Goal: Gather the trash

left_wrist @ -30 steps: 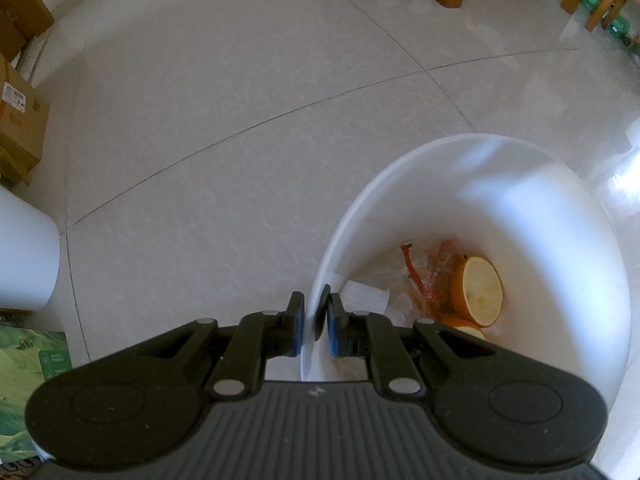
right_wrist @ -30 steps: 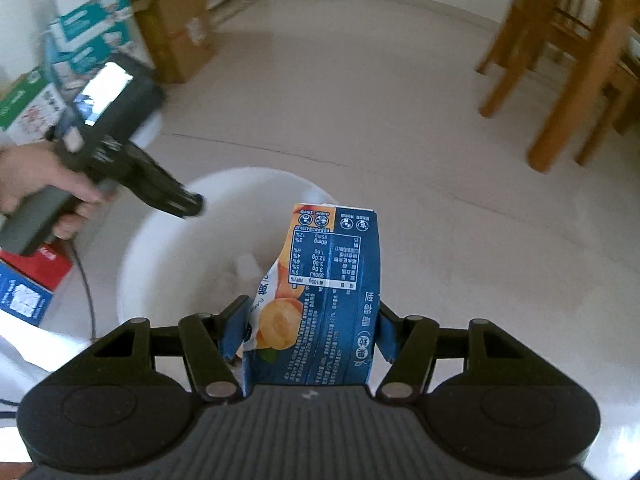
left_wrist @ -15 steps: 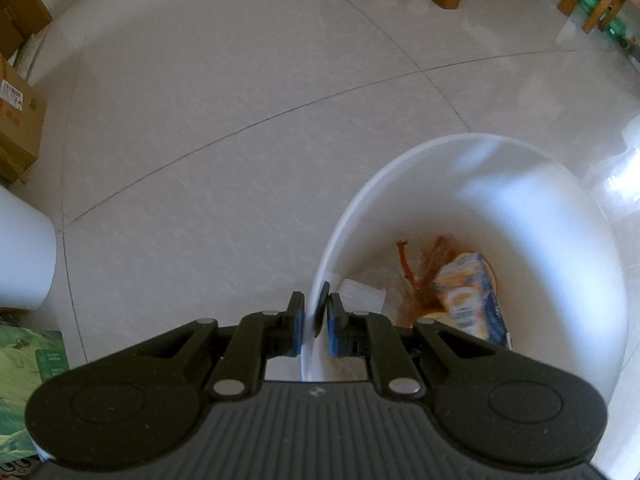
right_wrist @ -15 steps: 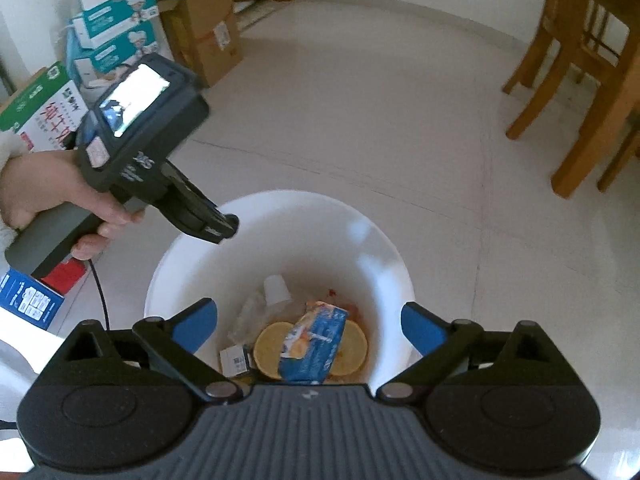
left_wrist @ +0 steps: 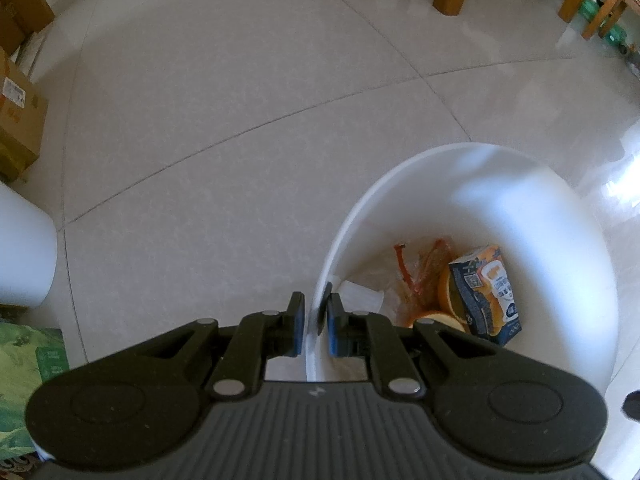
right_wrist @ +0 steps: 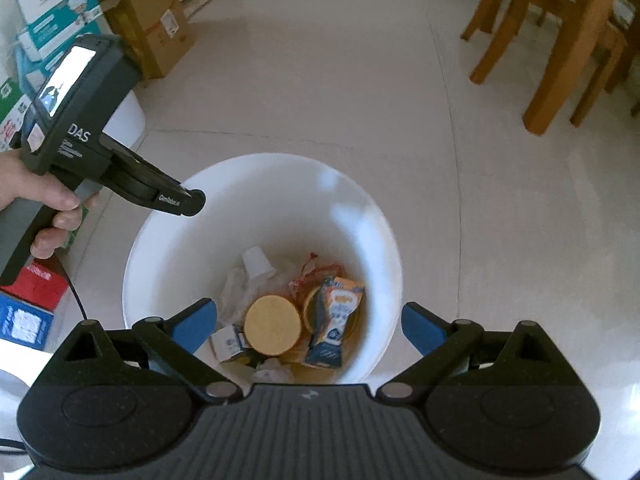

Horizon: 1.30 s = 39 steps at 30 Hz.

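A white bin (right_wrist: 168, 216) stands on the tiled floor. My left gripper (left_wrist: 316, 316) is shut on the bin's near rim (left_wrist: 320, 300), one finger outside the wall and one inside; in the right wrist view its tip (right_wrist: 192, 204) rests on the rim's left side. My right gripper (right_wrist: 308, 320) hangs above the bin, wide open with nothing between its blue pads (right_wrist: 420, 326). A blue and orange juice carton (right_wrist: 336, 320) (left_wrist: 486, 292) lies in the bin on orange halves (right_wrist: 272, 326), beside a small white cup (right_wrist: 256, 260) and crumpled wrappers.
Cardboard boxes (right_wrist: 152, 28) and printed cartons (right_wrist: 52, 12) are stacked at the left. Wooden chair and table legs (right_wrist: 560, 52) stand at the far right. A second white container (left_wrist: 20, 252) and a green box (left_wrist: 24, 376) sit left of the bin.
The right gripper's jaws spread wide and let go of the juice carton, which dropped into the bin onto the orange halves. The left gripper stayed shut on the rim.
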### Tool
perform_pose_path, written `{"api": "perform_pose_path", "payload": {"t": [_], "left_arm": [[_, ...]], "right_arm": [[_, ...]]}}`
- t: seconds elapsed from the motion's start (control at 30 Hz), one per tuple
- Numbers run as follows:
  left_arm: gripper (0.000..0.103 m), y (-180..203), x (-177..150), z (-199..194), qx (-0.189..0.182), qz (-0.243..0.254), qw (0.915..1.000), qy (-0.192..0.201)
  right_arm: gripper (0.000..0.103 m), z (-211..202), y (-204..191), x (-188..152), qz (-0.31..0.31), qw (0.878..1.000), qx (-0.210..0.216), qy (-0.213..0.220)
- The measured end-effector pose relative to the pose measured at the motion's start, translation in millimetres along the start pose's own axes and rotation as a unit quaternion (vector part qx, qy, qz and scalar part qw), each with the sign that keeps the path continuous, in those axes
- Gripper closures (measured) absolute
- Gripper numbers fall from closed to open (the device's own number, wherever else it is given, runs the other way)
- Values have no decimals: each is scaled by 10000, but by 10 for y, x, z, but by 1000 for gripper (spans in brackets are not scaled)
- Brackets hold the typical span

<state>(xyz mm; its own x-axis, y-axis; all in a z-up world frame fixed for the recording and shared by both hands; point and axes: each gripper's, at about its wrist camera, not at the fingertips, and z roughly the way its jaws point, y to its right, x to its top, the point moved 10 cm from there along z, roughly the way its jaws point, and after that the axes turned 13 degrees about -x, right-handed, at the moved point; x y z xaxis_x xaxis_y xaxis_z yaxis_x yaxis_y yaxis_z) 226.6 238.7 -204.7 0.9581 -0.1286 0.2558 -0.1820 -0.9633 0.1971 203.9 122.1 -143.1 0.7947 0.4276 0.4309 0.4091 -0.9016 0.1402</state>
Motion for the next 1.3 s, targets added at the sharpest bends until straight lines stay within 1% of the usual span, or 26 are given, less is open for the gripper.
{"api": "perform_pose_path", "payload": {"t": [0.17,0.3,0.4,0.43,0.47,0.5,0.53,0.57,0.63,0.7,0.77,0.83,0.87,0.93,1.03,1.2,1.3], "left_arm": [[93,3,-9,-39,-34,-11,10000,-6],[93,20,-22,-112,15,8,10000,10],[92,30,-42,-212,68,1,10000,71],[87,53,-58,-251,-2,5,10000,78],[85,80,-82,-293,-72,-24,9999,92],[77,98,-100,-334,-90,-50,9999,123],[63,132,-133,-391,-53,-38,9998,171],[56,158,-153,-434,-19,1,9998,205],[29,245,-204,-534,22,75,9994,325],[18,331,-245,-623,-14,118,9989,446],[17,437,-288,-731,-12,238,9983,534],[10,502,-329,-829,1,252,9979,594],[10,546,-362,-890,-15,261,9976,636],[10,603,-429,-991,-55,281,9974,655],[9,658,-576,-1153,32,273,9970,726],[8,713,-826,-1310,23,102,9971,749],[8,706,-942,-1325,204,143,9970,728]], "right_arm": [[2,37,-12,-132,334,9994,16,-117],[2,144,1,-282,709,9969,-8,-354],[2,202,14,-387,941,9941,-155,-517],[2,208,19,-416,1009,9931,-234,-551],[2,203,17,-448,1100,9918,-269,-598],[2,187,9,-468,1185,9908,-236,-610],[2,162,4,-491,1297,9894,-223,-619],[2,137,7,-512,1416,9875,-227,-656],[1,71,15,-540,1679,9833,-190,-674],[0,4,35,-582,1951,9779,-260,-701],[0,-32,43,-639,2096,9734,-429,-822],[0,-73,21,-708,2208,9693,-464,-981],[0,-100,5,-737,2244,9679,-463,-1032],[0,-164,-4,-806,2307,9641,-618,-1159],[0,-280,-30,-883,2357,9601,-801,-1273],[0,-526,-30,-983,2614,9517,-972,-1289],[0,-671,-48,-1007,2713,9490,-985,-1268]]}}
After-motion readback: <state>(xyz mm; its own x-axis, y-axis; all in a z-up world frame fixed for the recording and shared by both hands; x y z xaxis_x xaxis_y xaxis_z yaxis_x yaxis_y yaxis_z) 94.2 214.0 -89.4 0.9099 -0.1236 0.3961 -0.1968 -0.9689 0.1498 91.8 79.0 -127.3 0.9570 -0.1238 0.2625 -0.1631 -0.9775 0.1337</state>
